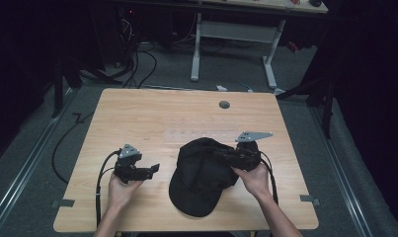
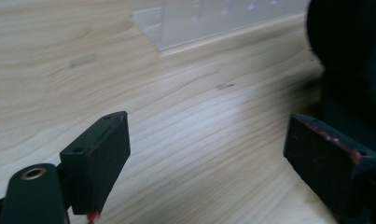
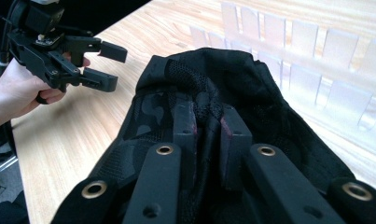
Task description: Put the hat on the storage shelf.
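- The right gripper (image 3: 206,123) is held level by the right hand (image 1: 256,178), pointing across the table (image 1: 137,113); its jaws are pinched narrowly on a fold of the black cap (image 1: 201,173).
- The cap's crown is bunched between the pads, with the fabric spreading ahead of and beneath the gripper; the brim (image 1: 194,200) lies below it, towards the person.
- The left gripper (image 1: 149,170) is held by the left hand (image 1: 120,190), aimed towards the cap, jaws wide with nothing between them.
- The cap is seen just beyond the left gripper's tips, apart from them.
- A clear plastic rack (image 3: 311,60) is noted beyond the cap.
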Available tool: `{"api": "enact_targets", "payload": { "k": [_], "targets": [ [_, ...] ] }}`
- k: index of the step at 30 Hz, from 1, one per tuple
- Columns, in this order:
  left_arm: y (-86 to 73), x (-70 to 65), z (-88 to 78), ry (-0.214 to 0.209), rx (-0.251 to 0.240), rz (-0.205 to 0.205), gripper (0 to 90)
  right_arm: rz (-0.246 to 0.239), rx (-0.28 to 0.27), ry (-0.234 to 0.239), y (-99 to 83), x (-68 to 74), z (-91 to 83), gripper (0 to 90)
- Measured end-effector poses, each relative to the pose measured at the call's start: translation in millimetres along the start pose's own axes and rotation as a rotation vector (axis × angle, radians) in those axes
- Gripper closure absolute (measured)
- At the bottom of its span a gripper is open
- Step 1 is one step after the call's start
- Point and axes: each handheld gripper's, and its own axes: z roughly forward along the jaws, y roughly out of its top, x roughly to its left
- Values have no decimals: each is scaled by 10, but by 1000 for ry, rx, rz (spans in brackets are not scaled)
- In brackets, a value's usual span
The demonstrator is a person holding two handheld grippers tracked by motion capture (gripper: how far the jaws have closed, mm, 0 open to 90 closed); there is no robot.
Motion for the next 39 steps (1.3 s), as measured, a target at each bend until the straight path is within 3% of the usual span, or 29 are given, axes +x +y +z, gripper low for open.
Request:
{"api": "enact_targets", "payload": {
  "k": [8, 14, 23, 27, 39],
  "targets": [
    [80, -255, -42, -112, 26, -15, 149, -73, -34, 12, 161, 74, -122, 802],
    [131, -433, -37, -169, 55, 1, 154, -89, -54, 45, 226, 87, -165, 802],
    [172, -619, 44, -225, 107, 41, 153, -121, -73, 75, 309, 129, -186, 802],
    [213, -691, 86, -250, 120, 37, 152, -133, -79, 84, 348, 137, -189, 802],
    [254, -849, 192, -290, 171, 62, 165, -151, -89, 134, 377, 139, -164, 802]
  ]
}}
